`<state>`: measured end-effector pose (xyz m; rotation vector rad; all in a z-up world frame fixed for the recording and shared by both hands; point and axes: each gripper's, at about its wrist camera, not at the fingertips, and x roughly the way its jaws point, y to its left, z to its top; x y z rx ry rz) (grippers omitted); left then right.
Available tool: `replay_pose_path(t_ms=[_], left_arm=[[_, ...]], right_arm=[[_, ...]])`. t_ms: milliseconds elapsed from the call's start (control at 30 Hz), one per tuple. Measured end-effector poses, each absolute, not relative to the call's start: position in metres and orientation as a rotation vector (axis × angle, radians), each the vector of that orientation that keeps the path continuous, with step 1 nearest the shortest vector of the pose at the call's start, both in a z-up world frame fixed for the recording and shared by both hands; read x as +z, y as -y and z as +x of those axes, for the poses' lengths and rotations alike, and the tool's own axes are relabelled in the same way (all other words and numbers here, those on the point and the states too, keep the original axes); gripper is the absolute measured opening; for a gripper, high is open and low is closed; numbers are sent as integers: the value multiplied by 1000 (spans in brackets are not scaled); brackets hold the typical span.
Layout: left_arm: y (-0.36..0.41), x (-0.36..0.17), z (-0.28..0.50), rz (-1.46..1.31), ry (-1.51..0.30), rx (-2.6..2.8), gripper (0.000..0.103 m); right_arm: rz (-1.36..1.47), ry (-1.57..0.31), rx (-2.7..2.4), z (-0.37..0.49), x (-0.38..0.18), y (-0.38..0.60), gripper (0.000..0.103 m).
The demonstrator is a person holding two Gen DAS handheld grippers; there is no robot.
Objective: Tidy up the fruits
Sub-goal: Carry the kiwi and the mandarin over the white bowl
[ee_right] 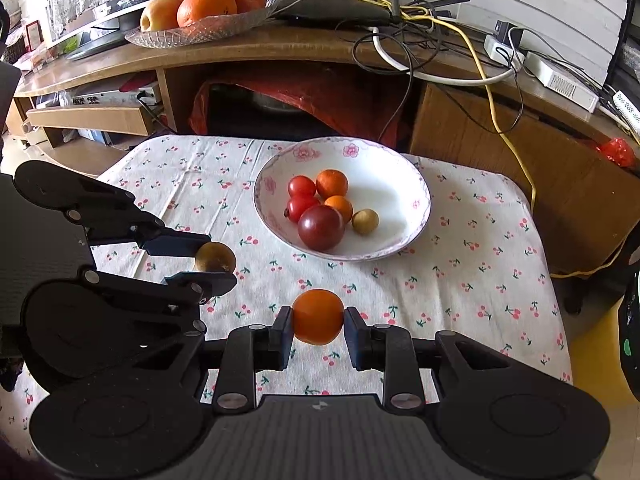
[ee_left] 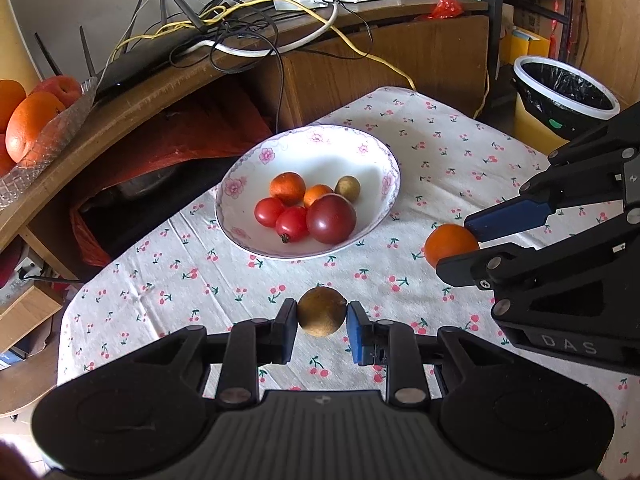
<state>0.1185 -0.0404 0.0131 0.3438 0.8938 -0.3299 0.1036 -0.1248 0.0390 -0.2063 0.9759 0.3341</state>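
the left gripper (ee_left: 321, 322) has its two fingers pinching a small brown round fruit (ee_left: 321, 311), looks like a longan, one pad on each side. it sits over the cherry-print tablecloth (ee_left: 240, 280), on the near side of the bowl. can't tell if the fruit is touching the cloth or lifted a bit.

the right gripper (ee_right: 318, 328) is doing the same thing with a small orange fruit (ee_right: 318, 316), squeezed between both pads, also on the near side of the bowl and well apart from it.

the floral bowl (ee_right: 416, 184) sits toward the back of the table and already has six pieces in it: two cherry tomatoes (ee_right: 301, 196), two little orange fruits (ee_right: 332, 183), one big dark red tomato (ee_right: 321, 227) and another brown longan (ee_right: 365, 221).

behind that there's a wooden shelf (ee_right: 280, 46) with a glass dish of oranges and apples (ee_right: 200, 0) and a tangle of cables (ee_right: 420, 28).
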Motion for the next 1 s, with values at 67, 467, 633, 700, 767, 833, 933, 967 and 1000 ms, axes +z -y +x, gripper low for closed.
replay_pose_path(t_ms=[67, 467, 633, 700, 767, 833, 933, 967, 1000], left_arm=[[40, 14, 120, 343, -890, -327, 35], [44, 20, 140, 346, -866, -329, 35], [43, 20, 156, 332, -863, -328, 35], [43, 20, 162, 332, -863, -324, 35], [43, 19, 170, 326, -867, -323, 35], [42, 18, 179, 318, -869, -322, 35], [42, 18, 192, 310, -869, -322, 35], [42, 17, 197, 310, -869, -321, 35], [42, 16, 202, 308, -870, -321, 35]], right_arm=[[-206, -971, 334, 106, 40, 125, 22], [-194, -939, 323, 125, 46, 124, 22], [-182, -937, 318, 142, 44, 126, 22], [-174, -938, 319, 150, 43, 127, 22], [-168, -939, 318, 157, 42, 128, 22], [-162, -940, 315, 165, 41, 130, 22], [-141, -945, 313, 179, 40, 134, 23], [-137, -949, 315, 184, 38, 135, 23], [-135, -951, 315, 190, 36, 136, 23]])
